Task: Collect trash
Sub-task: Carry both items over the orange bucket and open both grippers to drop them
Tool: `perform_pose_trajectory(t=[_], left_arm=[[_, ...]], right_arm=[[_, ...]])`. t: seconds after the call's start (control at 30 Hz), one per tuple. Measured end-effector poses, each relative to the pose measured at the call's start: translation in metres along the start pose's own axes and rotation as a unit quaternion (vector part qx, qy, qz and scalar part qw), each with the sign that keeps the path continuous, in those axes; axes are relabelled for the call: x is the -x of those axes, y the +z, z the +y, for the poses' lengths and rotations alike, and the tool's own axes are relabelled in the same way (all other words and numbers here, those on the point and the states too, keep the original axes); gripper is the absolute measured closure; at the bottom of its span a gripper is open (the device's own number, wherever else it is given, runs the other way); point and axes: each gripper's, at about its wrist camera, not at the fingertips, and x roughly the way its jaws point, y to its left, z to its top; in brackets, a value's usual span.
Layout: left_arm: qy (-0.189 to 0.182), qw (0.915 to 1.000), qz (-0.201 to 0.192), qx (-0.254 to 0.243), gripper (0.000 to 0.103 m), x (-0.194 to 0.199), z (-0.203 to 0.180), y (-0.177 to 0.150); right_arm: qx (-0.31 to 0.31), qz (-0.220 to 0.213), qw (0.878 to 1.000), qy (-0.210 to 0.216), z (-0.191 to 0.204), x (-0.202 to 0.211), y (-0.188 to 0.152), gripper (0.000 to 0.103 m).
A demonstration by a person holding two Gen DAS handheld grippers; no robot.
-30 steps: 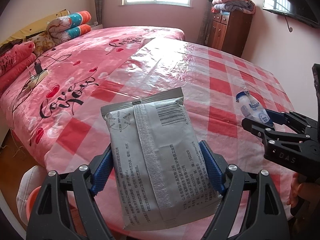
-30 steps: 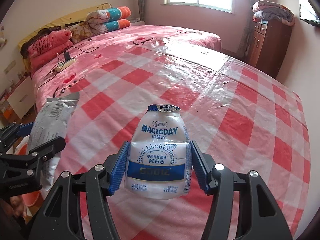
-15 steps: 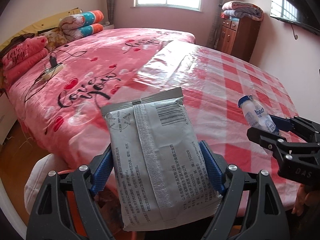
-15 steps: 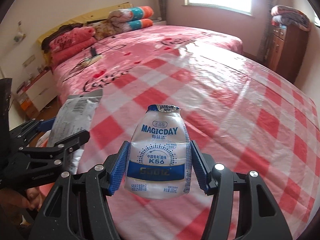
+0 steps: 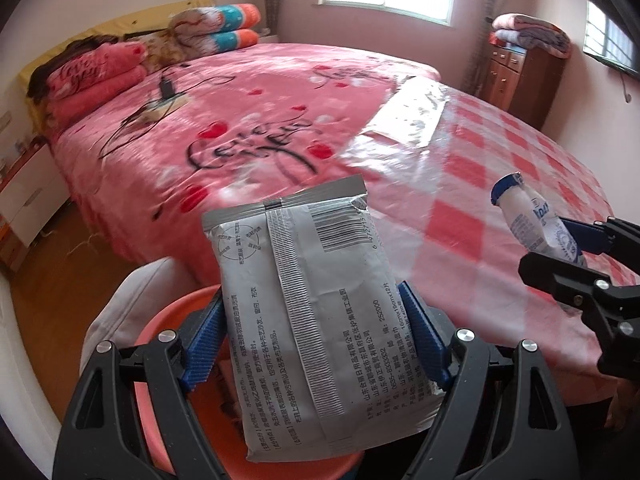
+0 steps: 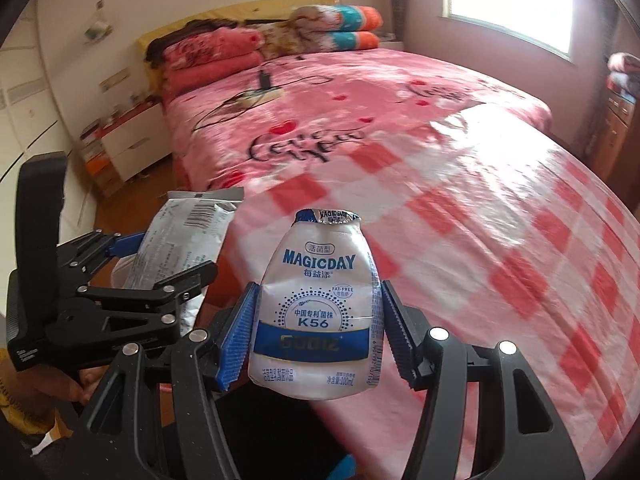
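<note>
My left gripper is shut on a grey printed packet, held upright above an orange bin lined with a white bag beside the bed. The right gripper is shut on a crushed white and blue MAGICDAY drink bottle held over the bed's near edge. In the left wrist view the bottle and the right gripper sit at the right. In the right wrist view the packet and the left gripper sit at the left.
A pink bed carries a red and white checked plastic sheet, a power strip with cables and stacked pillows. A wooden cabinet stands at the back right, a white nightstand by the bed's head. Wooden floor lies left.
Both grippers have swung left off the checked sheet, each keeping its item. The orange bin has come into view under the packet.
</note>
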Motion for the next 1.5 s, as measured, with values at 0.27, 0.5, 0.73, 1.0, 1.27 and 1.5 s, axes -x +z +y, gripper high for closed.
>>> perform_pose_trajectory(t=[0.27, 0.5, 0.73, 1.0, 1.27, 1.5], left_arm=[[0.028, 0.999, 0.022, 0.028, 0.021, -0.003, 0.041, -0.021], [0.043, 0.9967, 0.043, 0.053, 0.021, -0.012, 0.069, -0.039], [0.049, 0.9939, 0.064, 0.075, 0.021, -0.023, 0.091, -0.053], [0.054, 0.9908, 0.087, 0.089, 0.018, -0.037, 0.104, -0.062], [0.07, 0.9912, 0.079, 0.08, 0.011, -0.033, 0.107, -0.058], [0.072, 0.9926, 0.068, 0.07, 0.011, -0.032, 0.098, -0.05]], right_arm=[[0.049, 0.03, 0.998, 0.038, 0.053, -0.03, 0.003, 0.043], [0.09, 0.059, 0.992, 0.06, 0.091, -0.058, -0.001, 0.043], [0.114, 0.083, 0.988, 0.065, 0.114, -0.083, -0.006, 0.043], [0.118, 0.115, 0.985, 0.059, 0.119, -0.108, -0.014, 0.03], [0.083, 0.096, 0.991, 0.041, 0.101, -0.098, -0.013, 0.013], [0.032, 0.075, 0.995, 0.05, 0.074, -0.08, -0.008, 0.013]])
